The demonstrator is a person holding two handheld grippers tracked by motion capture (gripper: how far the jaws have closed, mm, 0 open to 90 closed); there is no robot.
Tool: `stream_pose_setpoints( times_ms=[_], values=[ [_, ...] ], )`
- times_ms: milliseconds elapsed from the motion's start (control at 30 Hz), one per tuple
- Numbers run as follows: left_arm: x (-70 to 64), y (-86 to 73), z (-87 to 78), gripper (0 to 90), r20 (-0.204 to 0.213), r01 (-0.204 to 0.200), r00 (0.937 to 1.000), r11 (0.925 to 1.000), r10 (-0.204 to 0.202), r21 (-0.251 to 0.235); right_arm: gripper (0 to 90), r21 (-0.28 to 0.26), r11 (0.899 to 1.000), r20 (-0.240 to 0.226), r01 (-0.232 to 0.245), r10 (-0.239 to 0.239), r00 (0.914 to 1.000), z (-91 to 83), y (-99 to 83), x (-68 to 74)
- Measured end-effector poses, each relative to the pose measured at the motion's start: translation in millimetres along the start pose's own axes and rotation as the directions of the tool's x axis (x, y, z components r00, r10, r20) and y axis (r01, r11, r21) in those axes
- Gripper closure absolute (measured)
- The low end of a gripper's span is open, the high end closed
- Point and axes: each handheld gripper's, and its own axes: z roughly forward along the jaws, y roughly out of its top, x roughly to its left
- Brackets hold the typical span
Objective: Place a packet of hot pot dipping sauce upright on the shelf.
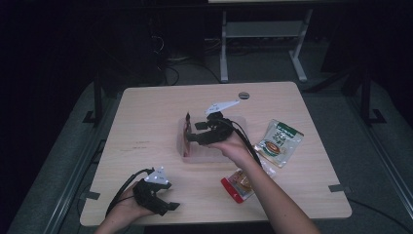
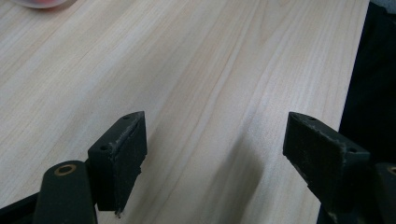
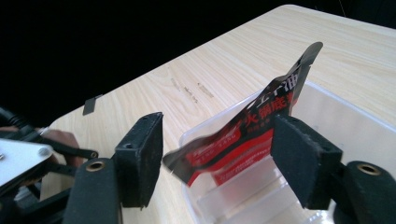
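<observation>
A red printed packet [image 3: 243,128] stands on edge at the end of a clear plastic container [image 3: 341,116]. My right gripper [image 3: 217,140] is open around the packet, whose foil lies close to the right jaw. From above, this right gripper [image 1: 191,132] hovers over the container [image 1: 204,156], with the red packet [image 1: 186,130] upright at the container's left end. Near the table's front left corner, my left gripper [image 1: 170,206] rests in a hand. In its own view the left gripper [image 2: 215,135] is open over bare wood, with nothing between the jaws.
A green and white packet [image 1: 280,141] lies to the right of the container. A clear packet with red trim [image 1: 238,184] lies near the right forearm. The table's right edge [image 2: 359,56] is close to the left gripper. A grey disc [image 1: 244,95] sits at the back.
</observation>
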Motion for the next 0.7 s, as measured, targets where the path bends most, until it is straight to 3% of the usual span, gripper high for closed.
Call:
stream_pose_setpoints(
  times_ms=[67,367,433,700],
  values=[
    [1.4,0.3,-0.8,21.4,0.001,-0.016,0.9999,0.9998,0.016,0.012,32.5,0.000,1.000,-0.003,0.016,-0.016,0.9999,-6.0,0.4,2.8],
    [-0.1,1.4,-0.9,21.4,-0.003,0.002,1.0000,1.0000,-0.002,-0.008,31.0,0.009,0.998,0.009,0.056,-0.056,0.9984,-36.5,-3.4,10.7],
    [1.3,1.6,-1.7,21.4,-0.005,-0.014,0.9999,0.9999,0.014,0.002,30.7,0.018,0.997,0.016,0.068,-0.069,0.9975,-43.6,-6.3,11.9],
    [0.2,1.6,-0.8,20.9,-0.006,0.005,1.0000,1.0000,-0.005,-0.009,30.7,0.048,0.994,0.057,0.095,-0.097,0.9936,-69.2,-26.5,11.6]
  ],
)
